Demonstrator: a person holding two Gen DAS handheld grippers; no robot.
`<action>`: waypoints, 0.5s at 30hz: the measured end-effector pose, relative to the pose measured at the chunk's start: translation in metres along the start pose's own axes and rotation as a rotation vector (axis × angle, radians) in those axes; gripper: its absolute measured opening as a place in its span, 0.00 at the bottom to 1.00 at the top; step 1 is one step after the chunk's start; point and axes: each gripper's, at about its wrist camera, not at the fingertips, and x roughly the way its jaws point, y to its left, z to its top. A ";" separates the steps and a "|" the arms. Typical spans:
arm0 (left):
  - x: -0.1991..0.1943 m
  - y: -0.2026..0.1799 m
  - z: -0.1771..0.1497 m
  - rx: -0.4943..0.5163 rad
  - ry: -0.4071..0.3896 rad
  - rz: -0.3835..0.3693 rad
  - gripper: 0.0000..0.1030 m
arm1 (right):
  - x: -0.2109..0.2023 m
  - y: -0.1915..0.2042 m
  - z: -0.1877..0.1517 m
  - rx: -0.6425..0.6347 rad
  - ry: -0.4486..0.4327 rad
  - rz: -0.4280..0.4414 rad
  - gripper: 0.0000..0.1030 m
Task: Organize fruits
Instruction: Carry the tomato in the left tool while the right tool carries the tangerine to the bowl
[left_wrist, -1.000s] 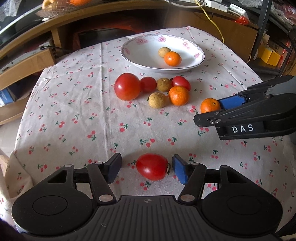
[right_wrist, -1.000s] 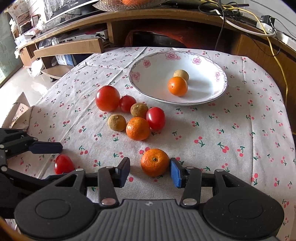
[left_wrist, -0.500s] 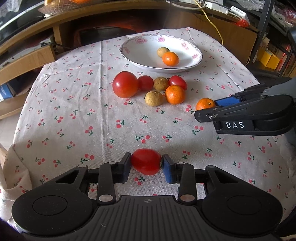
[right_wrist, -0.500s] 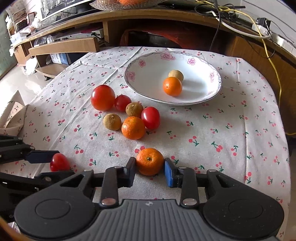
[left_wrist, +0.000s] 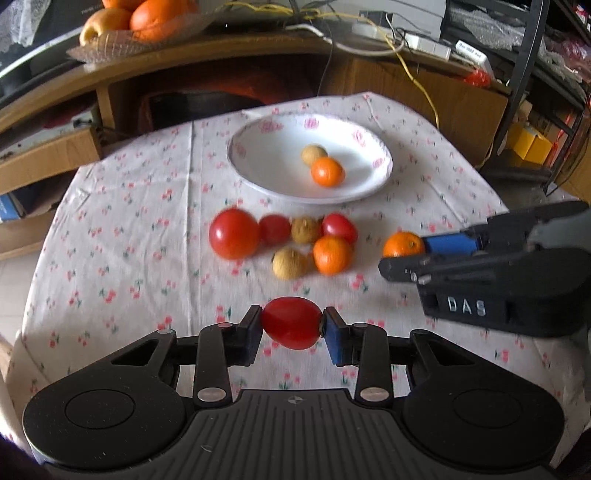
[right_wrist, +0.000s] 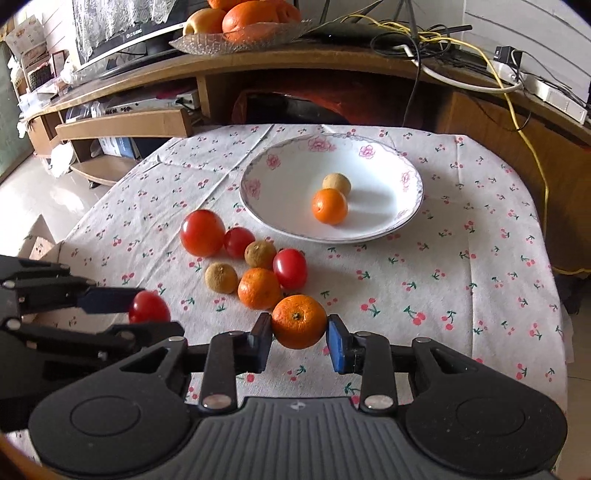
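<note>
While the left gripper (left_wrist: 291, 326) clamps a small tomato (left_wrist: 291, 323) and the right gripper (right_wrist: 298, 334) pinches an orange (right_wrist: 299, 321), both above the table (right_wrist: 424, 266) short of the plate (right_wrist: 410, 218), either round fruit could squirt out; squeezing harder may burst the tomato, and the 2 grippers might collide.

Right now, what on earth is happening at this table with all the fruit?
A person is sorting fruit with two tools. The left hand-held gripper is shut on a small red tomato, and the right hand-held gripper is shut on an orange. The white flowered plate already holds one orange and one small brown fruit. Six more pieces, tomatoes, an orange and brown fruits, sit clustered on the cherry-print tablecloth in front of the plate.
</note>
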 end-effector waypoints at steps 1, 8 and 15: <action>0.001 0.000 0.003 0.001 -0.004 0.001 0.42 | 0.000 -0.001 0.001 0.004 -0.004 -0.002 0.33; 0.010 0.002 0.027 -0.016 -0.029 0.017 0.42 | -0.002 -0.005 0.013 0.020 -0.033 -0.006 0.33; 0.019 0.001 0.053 -0.019 -0.060 0.019 0.42 | 0.000 -0.014 0.033 0.045 -0.065 -0.025 0.33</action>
